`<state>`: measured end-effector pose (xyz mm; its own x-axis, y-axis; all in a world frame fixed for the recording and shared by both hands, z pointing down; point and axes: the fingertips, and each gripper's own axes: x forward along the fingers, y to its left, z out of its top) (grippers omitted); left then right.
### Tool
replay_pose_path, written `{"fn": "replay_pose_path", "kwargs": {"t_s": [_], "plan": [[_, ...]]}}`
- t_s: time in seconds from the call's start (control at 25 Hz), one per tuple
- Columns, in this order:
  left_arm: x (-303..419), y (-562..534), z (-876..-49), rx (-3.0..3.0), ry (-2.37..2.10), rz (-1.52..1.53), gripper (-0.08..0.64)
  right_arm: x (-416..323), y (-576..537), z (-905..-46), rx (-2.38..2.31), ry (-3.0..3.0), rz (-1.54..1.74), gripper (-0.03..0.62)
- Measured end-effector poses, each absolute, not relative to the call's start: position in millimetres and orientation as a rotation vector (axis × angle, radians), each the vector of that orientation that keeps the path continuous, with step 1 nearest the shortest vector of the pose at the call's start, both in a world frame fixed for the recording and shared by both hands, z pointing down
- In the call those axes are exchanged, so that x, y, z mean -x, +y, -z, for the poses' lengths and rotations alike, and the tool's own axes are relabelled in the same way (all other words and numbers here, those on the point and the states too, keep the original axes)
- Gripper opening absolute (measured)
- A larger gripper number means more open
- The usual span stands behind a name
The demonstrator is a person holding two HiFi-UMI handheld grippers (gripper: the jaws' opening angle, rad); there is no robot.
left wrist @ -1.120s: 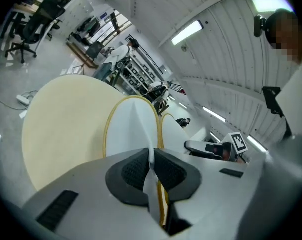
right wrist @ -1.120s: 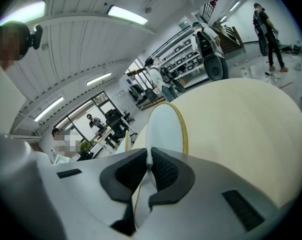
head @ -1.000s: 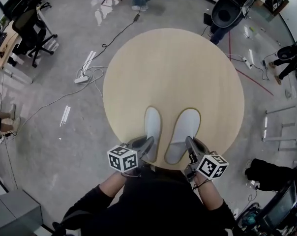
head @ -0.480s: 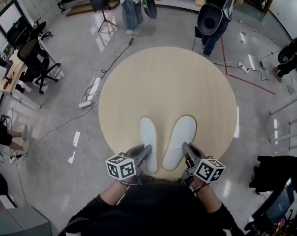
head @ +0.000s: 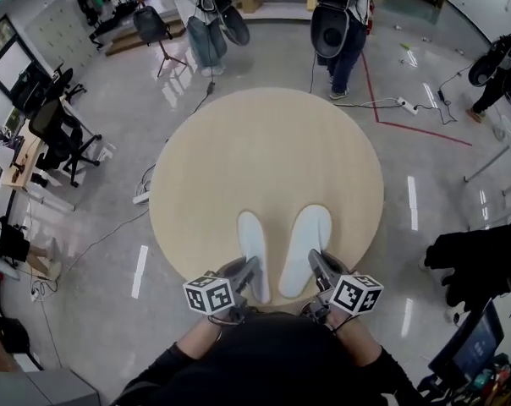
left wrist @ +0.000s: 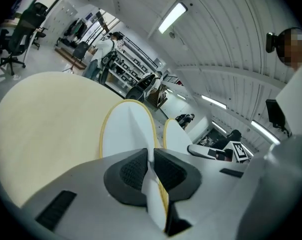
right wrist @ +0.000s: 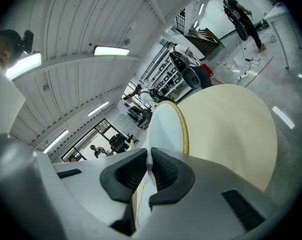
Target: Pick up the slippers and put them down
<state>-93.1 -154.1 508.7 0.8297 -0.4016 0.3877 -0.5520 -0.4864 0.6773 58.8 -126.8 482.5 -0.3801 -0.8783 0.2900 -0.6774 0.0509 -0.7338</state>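
Note:
Two white slippers with yellow-edged soles lie side by side over the near edge of the round beige table (head: 264,150). My left gripper (head: 249,271) is shut on the heel of the left slipper (head: 254,248). My right gripper (head: 317,266) is shut on the heel of the right slipper (head: 306,237). In the left gripper view the dark pads pinch the thin heel edge of the left slipper (left wrist: 126,129), with the right slipper (left wrist: 177,134) beside it. In the right gripper view the right slipper (right wrist: 166,126) points out over the table (right wrist: 231,134). Whether the toes rest on the table I cannot tell.
People (head: 336,19) stand beyond the table's far side, next to a tripod (head: 158,41). Office chairs (head: 61,138) and desks are at the left. Cables and a power strip (head: 141,194) lie on the grey floor. A dark-clothed person (head: 480,265) is at the right.
The head view has tilted up and drawn back, so the table looks smaller and more of the room shows. Both grippers stay shut on the slippers' heels at the near edge.

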Motion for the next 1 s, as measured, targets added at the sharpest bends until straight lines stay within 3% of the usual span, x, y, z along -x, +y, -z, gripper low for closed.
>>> {"fn": "replay_pose_path", "kwargs": {"t_s": [0.36,1.0], "plan": [[4,-95,-509,-2.13,-0.681,-0.252,0.034,-150,-68,-485,1.64,2.038,1.23,0.032],[-36,-101,-525,-2.156,-0.564,-0.376,0.034,-190,-52,-502,1.73,1.838,1.238,0.032]]}}
